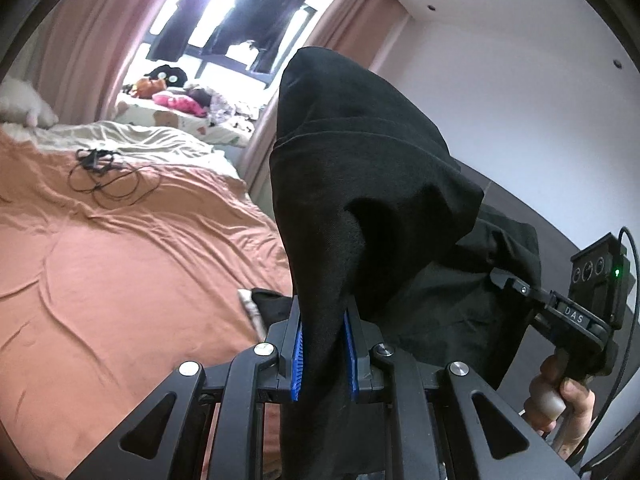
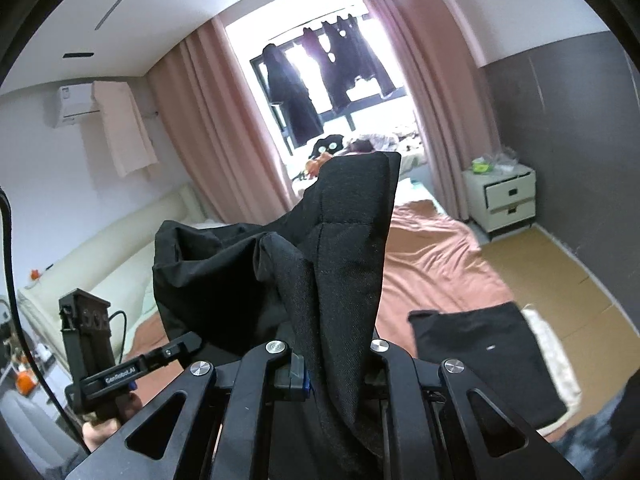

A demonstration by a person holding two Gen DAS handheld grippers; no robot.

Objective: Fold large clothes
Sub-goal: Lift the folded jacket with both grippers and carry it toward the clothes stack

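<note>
A large black garment (image 1: 360, 184) hangs in the air between both grippers, above the bed. My left gripper (image 1: 324, 344) is shut on one edge of it, the cloth pinched between the blue pads (image 1: 298, 356). My right gripper (image 2: 332, 364) is shut on another edge of the same garment (image 2: 340, 240), which covers most of its fingers. In the left wrist view the right gripper (image 1: 516, 284) shows at the far right, clamped on the cloth. In the right wrist view the left gripper (image 2: 180, 350) shows at lower left, also on the cloth.
The bed has an orange-brown sheet (image 1: 120, 260) with a tangle of black cables (image 1: 100, 172). A folded black garment (image 2: 480, 356) lies at the bed's near edge. A white nightstand (image 2: 504, 196) stands by the grey wall. Pink curtains (image 2: 224, 128) and hanging clothes frame the window.
</note>
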